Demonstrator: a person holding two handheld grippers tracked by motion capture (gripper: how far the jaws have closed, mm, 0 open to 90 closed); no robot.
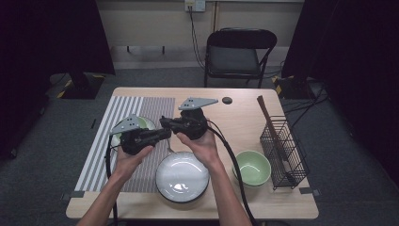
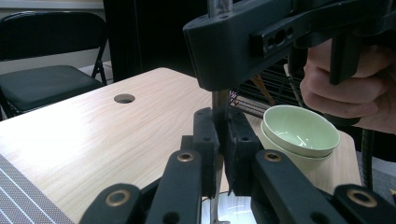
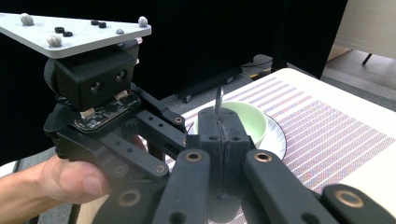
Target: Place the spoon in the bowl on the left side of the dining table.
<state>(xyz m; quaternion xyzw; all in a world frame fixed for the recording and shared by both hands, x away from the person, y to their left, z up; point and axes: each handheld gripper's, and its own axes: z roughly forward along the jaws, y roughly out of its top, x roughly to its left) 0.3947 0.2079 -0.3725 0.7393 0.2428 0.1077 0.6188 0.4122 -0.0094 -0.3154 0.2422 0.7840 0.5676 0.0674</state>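
The metal utensil is pinched in your right gripper, with your left gripper clamped lower on its shaft; handover looks midway, placing it remains.

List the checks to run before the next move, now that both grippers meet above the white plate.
1. Left gripper grips the metal utensil: ok, the jaws are shut on its thin shaft.
2. Right gripper grips the same utensil: ok, the jaws are shut and its tip pokes out above them.
3. Type of utensil, and which end each gripper holds: cannot tell.
4. White plate under the grippers is bare: ok.
5. Wire basket stands upright at the table's right edge: ok.
6. Green bowl beside the basket is apart from both hands: ok.
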